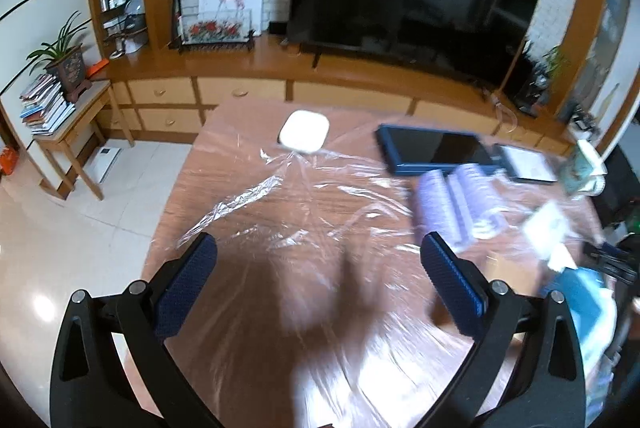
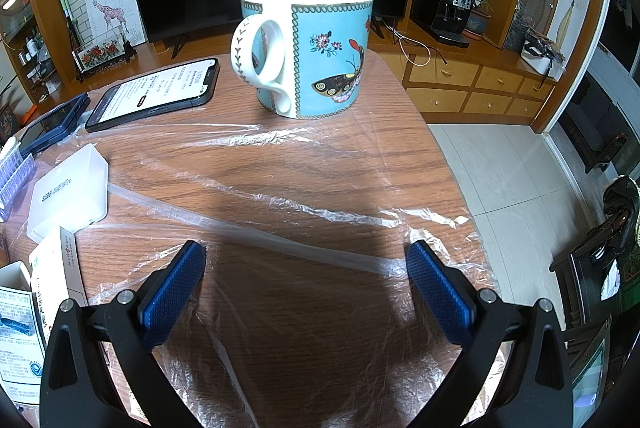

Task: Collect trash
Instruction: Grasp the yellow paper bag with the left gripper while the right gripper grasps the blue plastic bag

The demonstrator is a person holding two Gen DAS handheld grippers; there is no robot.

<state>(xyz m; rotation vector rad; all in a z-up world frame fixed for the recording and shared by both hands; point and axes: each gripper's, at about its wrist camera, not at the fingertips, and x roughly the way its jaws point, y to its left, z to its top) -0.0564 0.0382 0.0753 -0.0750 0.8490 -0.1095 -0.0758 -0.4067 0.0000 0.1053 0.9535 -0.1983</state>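
Plastic wrap (image 2: 280, 196) sprawls crumpled over my worktop (image 2: 320, 308); my left gripper (image 1: 318, 248) and right gripper (image 2: 306, 254) gape empty above it, mug (image 2: 308, 48) at twelve o'clock.

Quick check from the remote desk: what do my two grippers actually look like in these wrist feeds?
Both match. The left gripper and right gripper each have two black plastic linkage arms with triangular cut-outs and silver pivot screws, ending in rectangular fingers faced with dark blue, finely textured pads. No cables, markings or sleeves show.
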